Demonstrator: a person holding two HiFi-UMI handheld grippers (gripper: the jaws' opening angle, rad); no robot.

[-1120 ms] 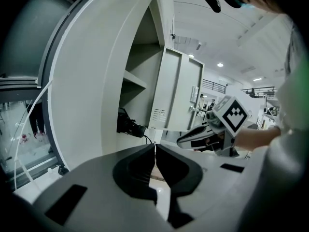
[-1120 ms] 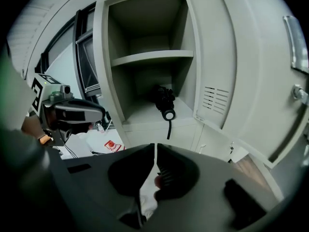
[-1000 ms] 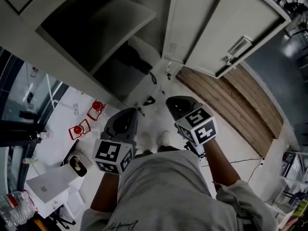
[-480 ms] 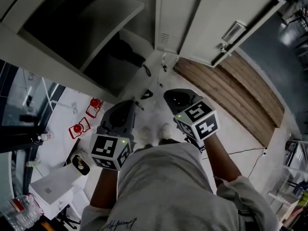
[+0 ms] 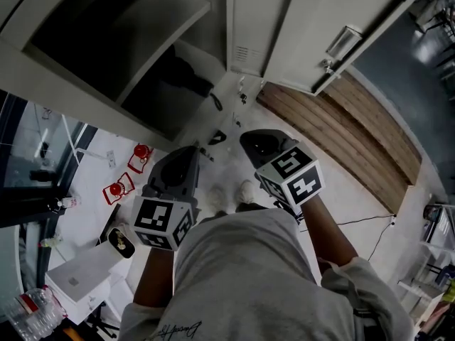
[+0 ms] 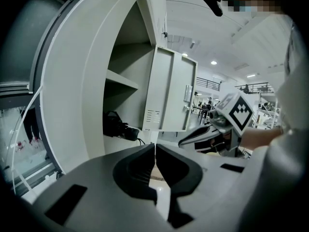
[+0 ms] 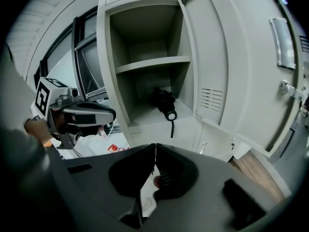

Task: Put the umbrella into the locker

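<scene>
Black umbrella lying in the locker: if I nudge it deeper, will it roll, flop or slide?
It would likely roll: the umbrella looks folded into a short, roundish bundle lying on its side. The body probably stays fairly stiff, but its wrist strap is floppy, dangling over the locker ledge, and may snag there.

black umbrella (image 7: pixel 164 102), pale grey locker (image 7: pixel 103 57), brown plank floor (image 5: pixel 341 142).

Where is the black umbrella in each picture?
Head view: upper middle, the umbrella lies inside the open locker.
Left gripper view: left of centre, under the shelf.
Right gripper view: centre, under the same shelf.
Shared landmark: the slotted door vent beside it.
</scene>
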